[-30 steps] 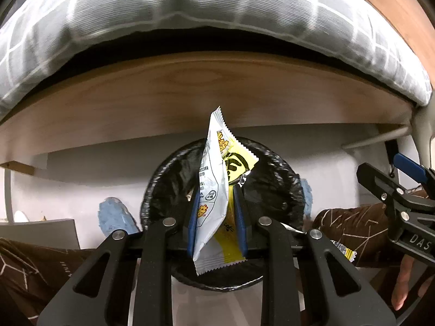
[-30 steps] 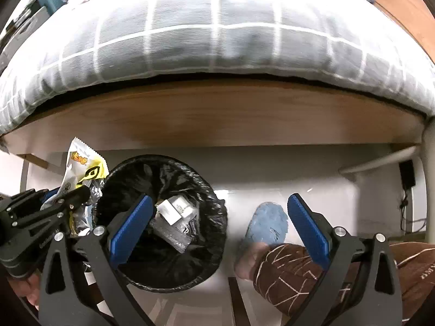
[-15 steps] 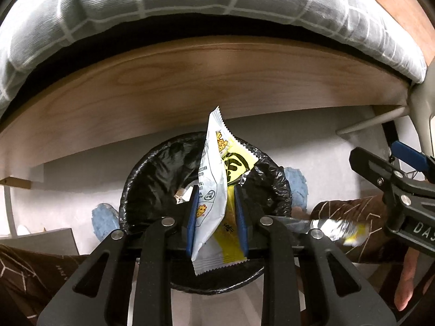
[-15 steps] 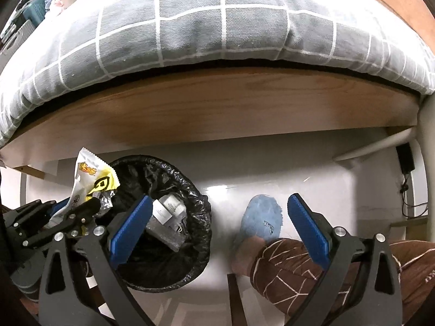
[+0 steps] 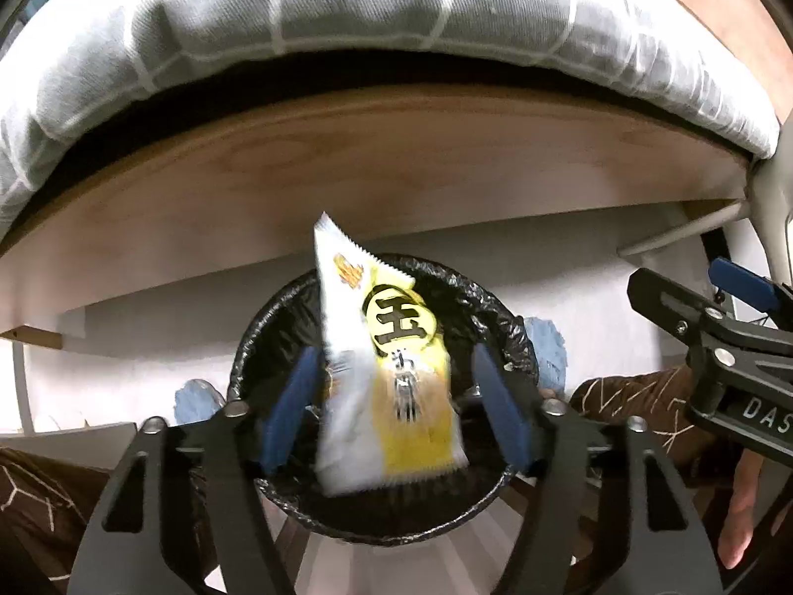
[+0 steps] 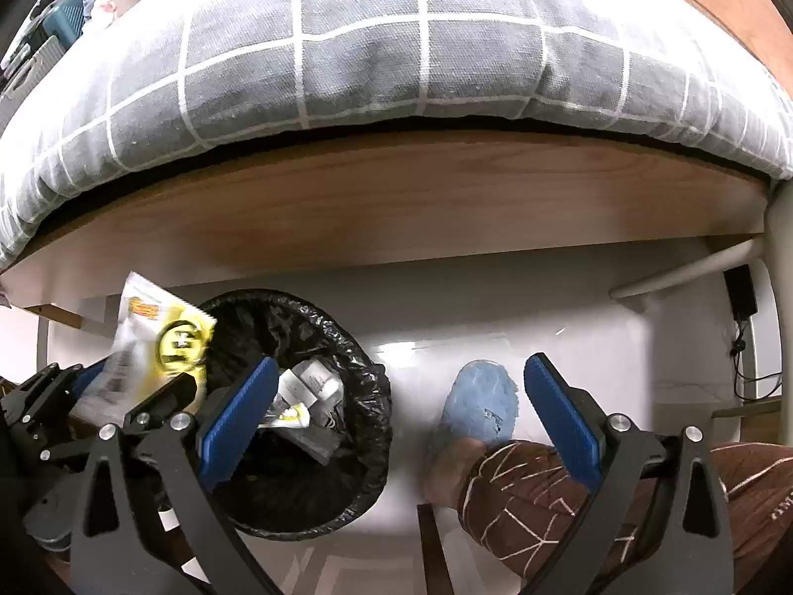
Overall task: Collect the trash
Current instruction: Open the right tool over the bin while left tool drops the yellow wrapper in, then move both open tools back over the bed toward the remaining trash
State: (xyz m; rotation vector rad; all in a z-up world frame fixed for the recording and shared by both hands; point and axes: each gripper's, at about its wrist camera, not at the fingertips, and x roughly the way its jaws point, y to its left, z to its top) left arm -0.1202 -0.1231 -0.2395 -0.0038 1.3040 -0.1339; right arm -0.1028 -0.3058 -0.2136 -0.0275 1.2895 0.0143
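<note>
The left gripper (image 5: 396, 416) points steeply down over the bin, and its jaws have just been opening: the blue pads (image 5: 290, 411) now stand apart on either side of the snack wrapper (image 5: 386, 377), with a gap showing on the right and the left pad close beside the packet, contact there hard to judge. The yellow-and-white wrapper hangs blurred between them, directly above the mouth of the trash bin (image 5: 500, 317), a round bin lined with a black bag. The right gripper (image 6: 396, 414) is spread wide with nothing between its pads, hovering beside the bin's right edge over the pale floor (image 6: 495, 317). Inside the bin, crumpled trash (image 6: 307, 391) already lies at the bottom. Just beyond, a blue slipper (image 6: 478, 404) sits on the person's foot, brown patterned trouser leg (image 6: 535, 491) below it. Further back runs the wooden bed frame (image 6: 396, 213), and above it the grey checked bedding (image 6: 371, 49).
</note>
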